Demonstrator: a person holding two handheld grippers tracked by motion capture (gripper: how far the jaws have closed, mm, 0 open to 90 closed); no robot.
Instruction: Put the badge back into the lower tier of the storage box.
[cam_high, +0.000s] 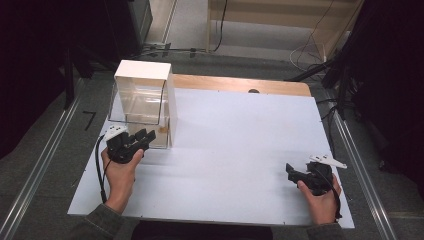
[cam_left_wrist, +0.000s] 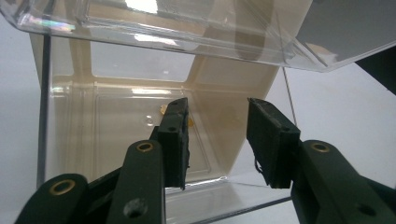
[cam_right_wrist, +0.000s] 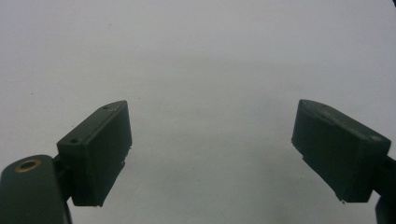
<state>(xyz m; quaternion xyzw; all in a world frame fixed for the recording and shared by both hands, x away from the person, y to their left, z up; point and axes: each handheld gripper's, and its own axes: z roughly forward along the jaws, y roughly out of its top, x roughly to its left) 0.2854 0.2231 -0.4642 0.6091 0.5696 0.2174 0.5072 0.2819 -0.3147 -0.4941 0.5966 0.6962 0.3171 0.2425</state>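
The left claw (cam_left_wrist: 217, 140), low in the frame, is parted and empty before the clear box (cam_left_wrist: 140, 116); a small bit is perhaps already dropped inside. The right claw (cam_right_wrist: 210, 154) is held wide, empty.

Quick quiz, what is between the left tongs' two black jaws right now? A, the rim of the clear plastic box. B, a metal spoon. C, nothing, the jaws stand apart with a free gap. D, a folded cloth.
C: in the left gripper view the left tongs have their jaws parted with nothing between them, the clear plastic box with white walls standing just beyond them on the white table.
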